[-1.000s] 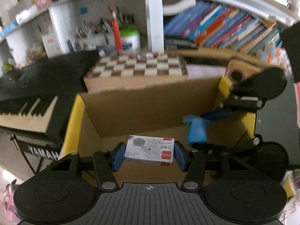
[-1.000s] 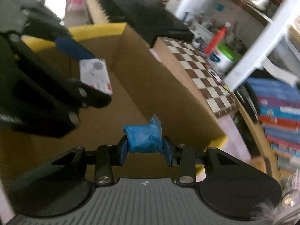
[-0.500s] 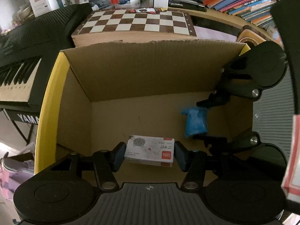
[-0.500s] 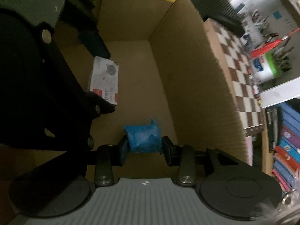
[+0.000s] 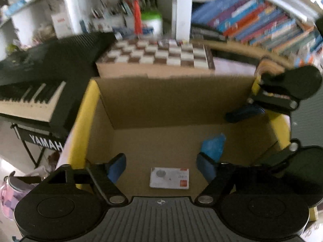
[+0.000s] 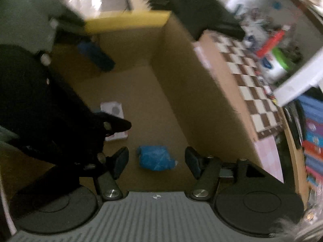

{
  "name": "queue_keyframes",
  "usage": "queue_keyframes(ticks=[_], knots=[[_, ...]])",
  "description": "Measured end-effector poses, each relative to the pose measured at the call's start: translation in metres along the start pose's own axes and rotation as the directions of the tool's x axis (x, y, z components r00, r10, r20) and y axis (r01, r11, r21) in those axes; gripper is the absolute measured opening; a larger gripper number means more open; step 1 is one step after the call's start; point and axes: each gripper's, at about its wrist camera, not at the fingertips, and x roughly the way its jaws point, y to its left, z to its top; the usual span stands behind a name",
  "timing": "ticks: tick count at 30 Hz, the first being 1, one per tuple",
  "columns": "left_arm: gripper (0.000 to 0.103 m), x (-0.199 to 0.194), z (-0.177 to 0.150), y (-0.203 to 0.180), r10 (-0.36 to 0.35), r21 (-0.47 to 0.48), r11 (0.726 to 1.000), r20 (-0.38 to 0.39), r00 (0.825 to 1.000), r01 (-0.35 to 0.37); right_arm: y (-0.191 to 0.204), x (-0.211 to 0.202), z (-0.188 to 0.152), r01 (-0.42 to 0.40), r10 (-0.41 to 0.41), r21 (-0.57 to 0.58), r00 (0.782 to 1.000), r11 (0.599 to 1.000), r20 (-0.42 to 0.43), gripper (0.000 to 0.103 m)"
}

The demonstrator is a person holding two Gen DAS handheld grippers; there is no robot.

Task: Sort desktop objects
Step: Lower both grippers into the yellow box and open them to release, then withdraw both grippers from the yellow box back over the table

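Note:
A cardboard box (image 5: 161,100) with yellow-taped rims stands open below both grippers. A small white card box (image 5: 169,178) lies flat on its floor, also seen in the right wrist view (image 6: 113,109). A crumpled blue packet (image 5: 213,146) lies beside it, and shows in the right wrist view (image 6: 155,158). My left gripper (image 5: 161,166) is open and empty above the white box. My right gripper (image 6: 156,161) is open and empty above the blue packet; it appears at the right of the left wrist view (image 5: 268,111).
A chessboard (image 5: 157,54) lies on a carton behind the box. A black Yamaha keyboard (image 5: 34,92) stands to the left. A shelf of books (image 5: 262,28) and pens and bottles (image 5: 139,20) are at the back.
Both grippers opened and rose. The white box dropped from the left gripper and the blue packet from the right; both now lie on the cardboard box floor.

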Motion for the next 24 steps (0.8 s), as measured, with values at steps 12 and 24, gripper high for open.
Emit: queue_keyframes(ticks=[12, 24], knots=[[0.093, -0.077, -0.023, -0.006, 0.035, -0.041, 0.999, 0.279, 0.960, -0.025, 0.006, -0.092, -0.037, 0.070, -0.169, 0.350, 0.950, 0.934, 0.261, 0.059], [0.098, -0.133, -0.059, -0.010, 0.106, -0.066, 0.994, 0.443, 0.890, -0.085, 0.027, -0.143, -0.081, 0.149, -0.411, 0.620, 0.859, 0.771, 0.305, 0.060]])
